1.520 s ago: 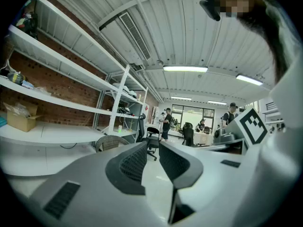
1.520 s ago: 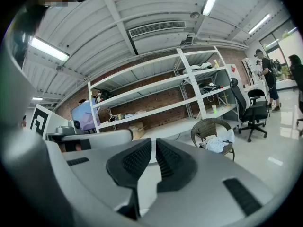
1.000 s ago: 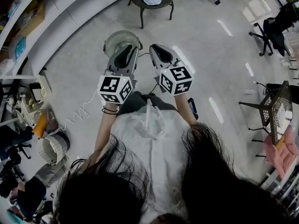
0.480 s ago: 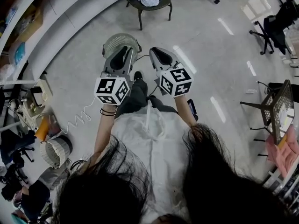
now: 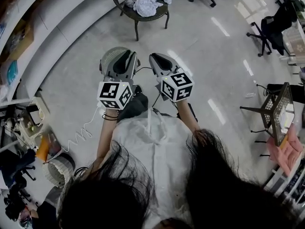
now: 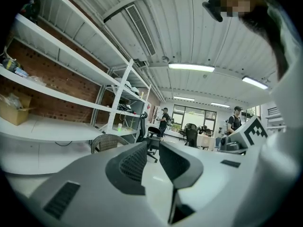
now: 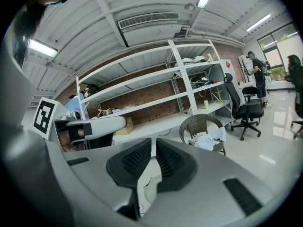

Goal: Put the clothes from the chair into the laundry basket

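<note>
clothes (image 5: 145, 3): pale heap on seat of round chair (image 5: 148, 17), far centre; well apart from both grippers, none picked up yet.
laundry basket (image 5: 108, 57): round mesh tub on floor, near side of the chair, just beyond the left gripper & partly hidden under it.
left gripper (image 5: 127, 55): jaws a narrow slit apart, floor shows thru, nothing betw.
right gripper (image 5: 155, 57): pads pressed together, empty; just right of the left one.
risk, kick: basket sits in the walk line w/ the grippers blocking sight of it. A foot could knock it aside, so the drop spot shifts.
risk, cable (image 5: 81, 125): white coil on floor, near left. Prob. clear; would snag only if the person drifts left.
risk, jaws: neither is spread wide enough for cloth. Reaching the seat like this would push the heap, maybe off the far edge.
risk, partial grab: heap looks like several pieces bunched. One pinch may lift one & drag the rest to the floor, or a trailing end catches the chair back.
risk, carry: a long piece hanging low could land outside the basket rim.
</note>
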Motion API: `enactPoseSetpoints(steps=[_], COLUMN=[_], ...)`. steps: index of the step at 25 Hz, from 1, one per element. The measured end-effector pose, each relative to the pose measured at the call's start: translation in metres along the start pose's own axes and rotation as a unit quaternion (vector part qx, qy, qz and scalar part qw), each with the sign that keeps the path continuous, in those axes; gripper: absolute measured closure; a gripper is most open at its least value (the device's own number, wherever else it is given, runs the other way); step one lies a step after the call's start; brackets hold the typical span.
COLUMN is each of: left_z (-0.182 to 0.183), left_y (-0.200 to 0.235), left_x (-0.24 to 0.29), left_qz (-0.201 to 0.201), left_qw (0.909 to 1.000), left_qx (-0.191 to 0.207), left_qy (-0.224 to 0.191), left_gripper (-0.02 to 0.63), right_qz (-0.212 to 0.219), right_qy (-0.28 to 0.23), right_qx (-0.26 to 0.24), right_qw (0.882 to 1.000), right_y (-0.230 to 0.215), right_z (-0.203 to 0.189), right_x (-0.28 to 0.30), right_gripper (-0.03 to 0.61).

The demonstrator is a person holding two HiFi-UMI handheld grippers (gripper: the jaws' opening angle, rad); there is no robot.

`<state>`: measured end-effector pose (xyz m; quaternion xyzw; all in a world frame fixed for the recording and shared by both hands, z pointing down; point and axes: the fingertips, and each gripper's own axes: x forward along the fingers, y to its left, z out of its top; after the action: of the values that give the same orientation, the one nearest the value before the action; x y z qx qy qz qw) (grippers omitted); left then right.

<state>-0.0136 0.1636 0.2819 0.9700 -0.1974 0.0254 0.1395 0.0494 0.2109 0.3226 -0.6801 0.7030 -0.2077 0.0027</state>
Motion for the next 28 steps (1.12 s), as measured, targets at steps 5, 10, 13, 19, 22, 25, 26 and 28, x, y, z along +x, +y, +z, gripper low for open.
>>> enactPoseSetpoints(steps=[5,10,13,19,22,25,26,28], left_z=[0.014,0.012,0.011,0.016,0.019,0.023,0.024,0.028], left_y=[0.042,0.074,0.087,0.103,0.109,0.117,0.120,0.126], left_x=[0.026,0.034,0.039,0.050,0.057,0.069,0.074,0.085], left_qz=[-0.012,-0.017,-0.019,-0.027,-0.028,-0.025,-0.024,-0.021], left_qw=[0.9999,0.9998,0.9996,0.9994,0.9994,0.9995,0.9996,0.9997], left_qx=[0.000,-0.006,-0.006,-0.012,-0.011,-0.007,-0.007,-0.005], left_qy=[0.003,0.013,0.020,0.019,0.017,0.016,0.015,0.013], left_gripper=[0.523,0.523,0.523,0.523,0.523,0.523,0.523,0.523], right_qz=[-0.016,-0.033,-0.042,-0.053,-0.058,-0.059,-0.058,-0.054], right_qy=[0.008,0.019,0.024,0.036,0.043,0.050,0.053,0.058], right_qx=[-0.001,-0.009,-0.009,-0.020,-0.029,-0.032,-0.030,-0.031], right_qw=[1.000,0.999,0.999,0.998,0.997,0.996,0.996,0.996], right_y=[-0.014,-0.024,-0.033,-0.051,-0.067,-0.086,-0.093,-0.108], right_z=[0.017,0.025,0.029,0.037,0.042,0.049,0.053,0.060], right_x=[0.053,0.090,0.102,0.126,0.142,0.161,0.167,0.180], right_gripper=[0.535,0.535,0.534,0.534,0.534,0.534,0.535,0.534])
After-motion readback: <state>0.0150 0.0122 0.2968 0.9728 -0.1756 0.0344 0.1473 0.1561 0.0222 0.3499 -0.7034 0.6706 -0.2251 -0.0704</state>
